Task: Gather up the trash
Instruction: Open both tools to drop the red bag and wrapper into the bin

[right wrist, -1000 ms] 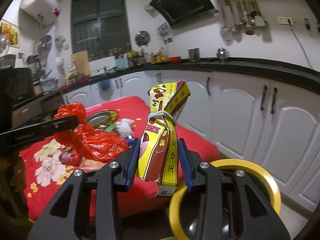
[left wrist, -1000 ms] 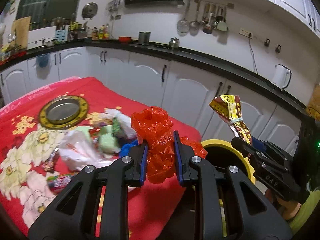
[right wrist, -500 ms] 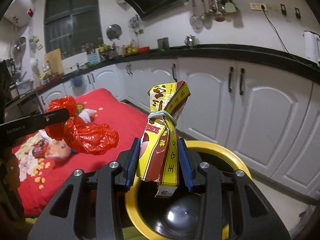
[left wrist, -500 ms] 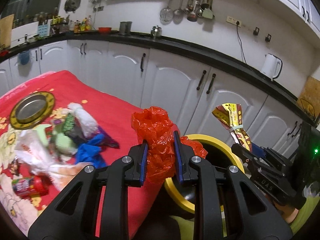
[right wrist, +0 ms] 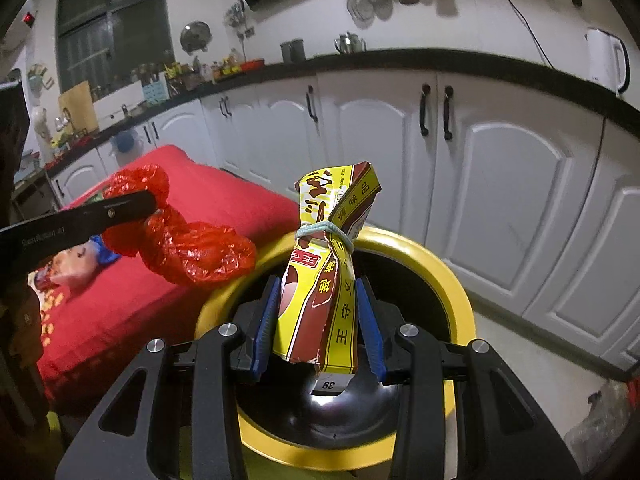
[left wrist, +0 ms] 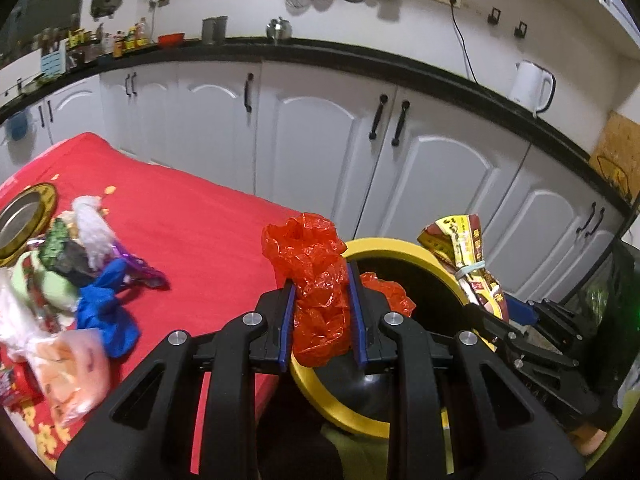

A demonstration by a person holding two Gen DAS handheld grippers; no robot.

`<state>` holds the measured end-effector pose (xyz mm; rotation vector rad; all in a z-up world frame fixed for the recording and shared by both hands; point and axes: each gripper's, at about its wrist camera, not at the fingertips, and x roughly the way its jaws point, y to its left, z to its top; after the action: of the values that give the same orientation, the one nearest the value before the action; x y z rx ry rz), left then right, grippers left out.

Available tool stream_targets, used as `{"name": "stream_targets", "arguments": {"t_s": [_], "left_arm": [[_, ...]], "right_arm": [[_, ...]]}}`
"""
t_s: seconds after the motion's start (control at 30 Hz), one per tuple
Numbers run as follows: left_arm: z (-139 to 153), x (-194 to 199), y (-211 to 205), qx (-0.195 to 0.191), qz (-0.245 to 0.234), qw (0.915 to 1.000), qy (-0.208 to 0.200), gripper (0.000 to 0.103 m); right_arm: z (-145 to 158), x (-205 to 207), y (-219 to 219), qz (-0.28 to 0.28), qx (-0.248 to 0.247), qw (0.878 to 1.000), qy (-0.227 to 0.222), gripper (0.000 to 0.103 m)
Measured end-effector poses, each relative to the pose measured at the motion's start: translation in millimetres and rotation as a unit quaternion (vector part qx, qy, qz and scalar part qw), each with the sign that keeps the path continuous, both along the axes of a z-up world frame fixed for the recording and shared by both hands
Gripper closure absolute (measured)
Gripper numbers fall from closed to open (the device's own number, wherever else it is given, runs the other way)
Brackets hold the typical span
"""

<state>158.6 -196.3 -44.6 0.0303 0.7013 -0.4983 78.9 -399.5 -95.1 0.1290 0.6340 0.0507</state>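
My left gripper point(left wrist: 322, 312) is shut on a crumpled red plastic bag point(left wrist: 316, 280) and holds it over the near rim of a yellow-rimmed black trash bin point(left wrist: 384, 248). The bag also shows in the right wrist view point(right wrist: 188, 248), hanging beside the bin rim point(right wrist: 444, 276). My right gripper point(right wrist: 318, 320) is shut on a yellow and brown snack packet point(right wrist: 328, 276) tied with a band, held above the bin's opening. The packet shows in the left wrist view point(left wrist: 468, 256) at the bin's right side.
A table with a red floral cloth point(left wrist: 192, 228) stands left of the bin. On it lie mixed trash point(left wrist: 80, 280), a pale plastic bag point(left wrist: 76, 364) and a gold-rimmed metal plate point(left wrist: 24, 220). White kitchen cabinets point(left wrist: 320, 140) line the back.
Both grippers have moved right, from over the table to over the bin, with the red bag and the packet still held. The bin's opening now lies under both.
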Motion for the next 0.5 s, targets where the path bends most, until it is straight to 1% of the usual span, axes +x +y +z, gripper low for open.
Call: {"name": "stream_targets", "arguments": {"t_s": [0.3,0.37,0.4,0.43,0.47,0.5], "left_arm": [[-16,10,-20,0.012,-0.014,0.9997,0.018,0.085],[-18,11,-22,0.012,-0.014,0.9996,0.022,0.083],[-19,12,-23,0.011,-0.014,0.9995,0.025,0.075],[-20,13,-22,0.008,-0.013,0.9995,0.028,0.070],[-21,14,-22,0.005,-0.011,0.9995,0.030,0.060],[-21,14,-21,0.001,-0.010,0.9994,0.032,0.052]], "right_arm": [[-19,3,-13,-0.014,0.016,0.999,0.027,0.066],[-22,3,-15,-0.015,0.022,0.999,0.030,0.065],[-24,3,-17,-0.019,0.025,0.999,0.033,0.063],[-25,4,-19,-0.023,0.028,0.999,0.035,0.059],[-25,5,-20,-0.025,0.030,0.999,0.036,0.053],[-25,5,-22,-0.030,0.029,0.999,0.035,0.050]]}}
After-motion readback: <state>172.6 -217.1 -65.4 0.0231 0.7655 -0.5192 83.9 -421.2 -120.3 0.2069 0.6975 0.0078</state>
